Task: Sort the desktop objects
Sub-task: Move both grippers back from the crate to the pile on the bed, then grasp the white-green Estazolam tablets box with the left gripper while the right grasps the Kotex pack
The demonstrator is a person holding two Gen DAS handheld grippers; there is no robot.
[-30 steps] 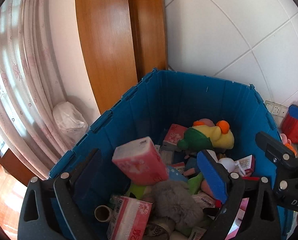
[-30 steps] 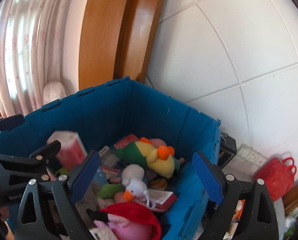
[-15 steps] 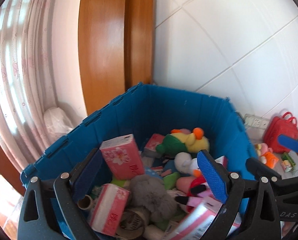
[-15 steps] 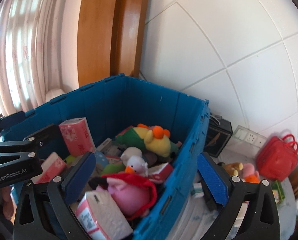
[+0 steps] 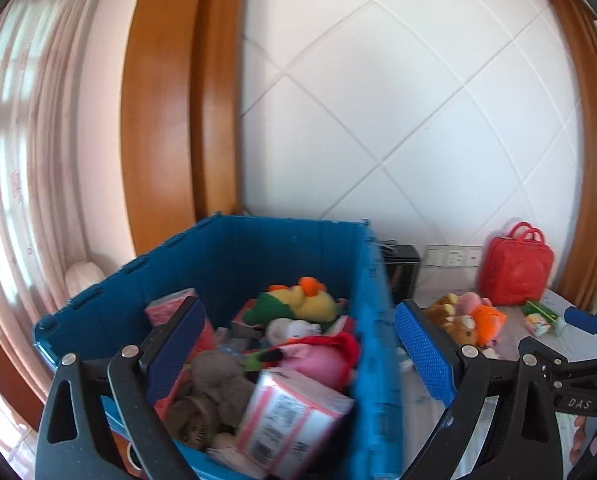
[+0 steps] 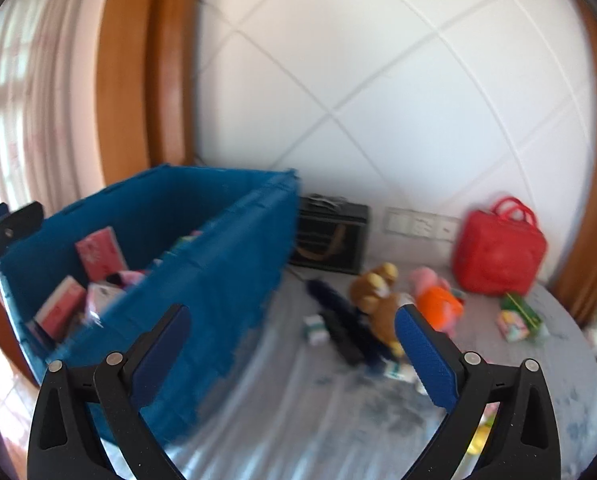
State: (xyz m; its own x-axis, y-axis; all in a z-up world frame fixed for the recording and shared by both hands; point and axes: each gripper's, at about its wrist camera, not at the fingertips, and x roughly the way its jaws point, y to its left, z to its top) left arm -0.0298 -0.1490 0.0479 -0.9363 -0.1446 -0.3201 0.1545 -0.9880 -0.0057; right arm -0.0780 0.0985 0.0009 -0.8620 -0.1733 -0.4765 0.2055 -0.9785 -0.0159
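- Your right gripper [image 6: 290, 344] has its jaws spread as wide as they go, having just finished opening, with nothing between them; your left gripper [image 5: 298, 340] is spread and empty too.
- Your right gripper tilts down over the table [image 6: 298, 420], the blue crate [image 6: 218, 264] at its left finger, and the brown teddy [image 6: 378, 300] and orange toy [image 6: 438, 306] lying ahead.
- Your left gripper tilts down above the crate's near corner, straddling its right wall, over the pink tissue packs [image 5: 294, 416] and plush toys [image 5: 298, 304] inside.
- The red bag [image 6: 498, 256] stands at the wall behind the loose toys.
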